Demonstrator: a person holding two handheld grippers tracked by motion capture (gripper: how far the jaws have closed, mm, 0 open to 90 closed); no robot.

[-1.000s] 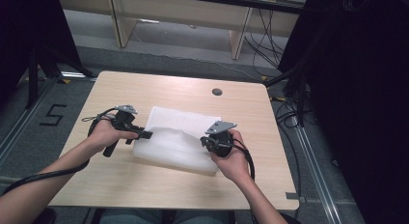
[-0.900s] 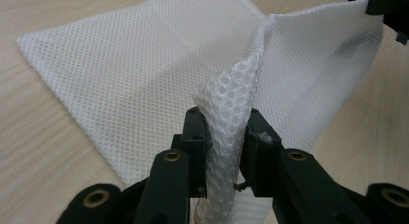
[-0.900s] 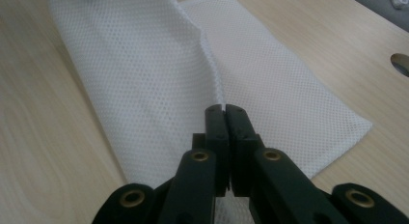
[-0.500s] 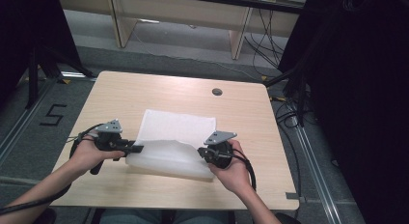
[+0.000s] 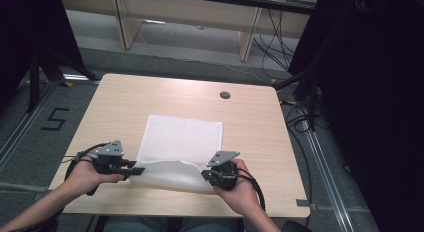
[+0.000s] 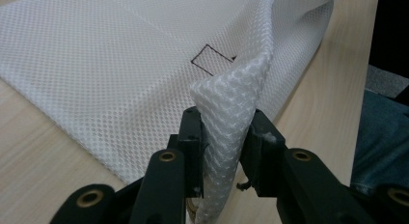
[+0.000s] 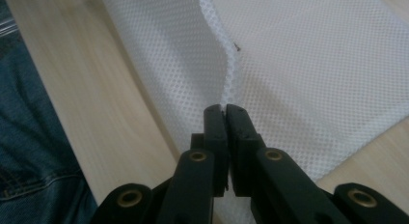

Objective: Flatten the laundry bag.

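A white mesh cloth (image 5: 180,142) lies spread on the wooden table (image 5: 150,92), with its near edge lifted toward the person. My left gripper (image 5: 139,170) holds the near left corner. In the left gripper view a folded bunch of the cloth (image 6: 120,64) fills the gap of the left gripper (image 6: 224,132), whose jaws have just been opening a little. My right gripper (image 5: 204,174) grips the near right corner. In the right gripper view the right gripper (image 7: 225,110) has its jaws almost together on the edge of the cloth (image 7: 313,64).
A small dark cable hole (image 5: 225,95) sits in the table's far right part. The person's jeans (image 7: 29,161) are right at the near table edge. A "5" mark (image 5: 54,119) is on the floor at the left. Dark equipment and cables stand at the right.
Both hands have drawn back toward the near table edge, the left one also going left. The cloth has been pulled along and now lies spread flatter.
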